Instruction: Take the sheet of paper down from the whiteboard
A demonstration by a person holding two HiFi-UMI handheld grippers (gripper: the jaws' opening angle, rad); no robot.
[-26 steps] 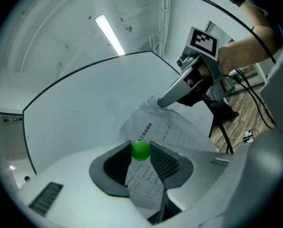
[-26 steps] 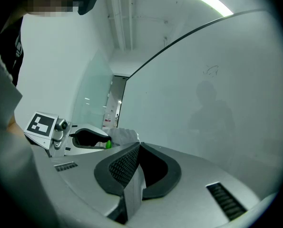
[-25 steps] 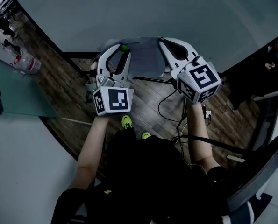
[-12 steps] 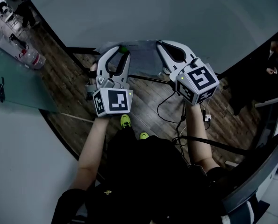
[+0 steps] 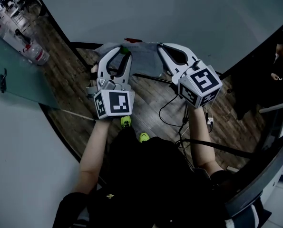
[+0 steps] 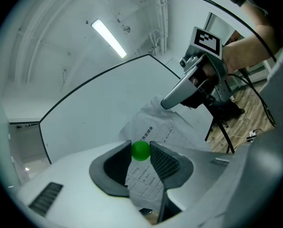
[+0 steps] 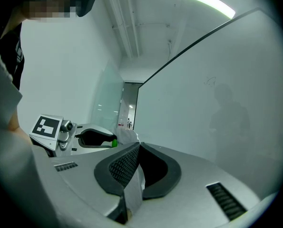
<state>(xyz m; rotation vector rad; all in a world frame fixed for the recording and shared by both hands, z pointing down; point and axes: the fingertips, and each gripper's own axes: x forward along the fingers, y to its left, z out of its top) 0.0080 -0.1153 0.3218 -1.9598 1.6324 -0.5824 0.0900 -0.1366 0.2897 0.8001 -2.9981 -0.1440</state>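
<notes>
Looks like the sheet of paper (image 5: 143, 61) is already off the whiteboard (image 5: 189, 13), hanging between both claws. Left claw (image 6: 142, 146) is half-closed, pinching a green ball (image 6: 141, 151) (the magnet, I guess) at the paper's edge. Right claw (image 7: 137, 151) is clamped tight on the other edge. Next up is carrying it clear without tearing it.

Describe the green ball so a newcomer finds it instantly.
Start at the big whiteboard, then the printed sheet of paper before it. The small green ball is pinched at the tips of the left claw, round and vivid against grey plastic and white paper.
</notes>
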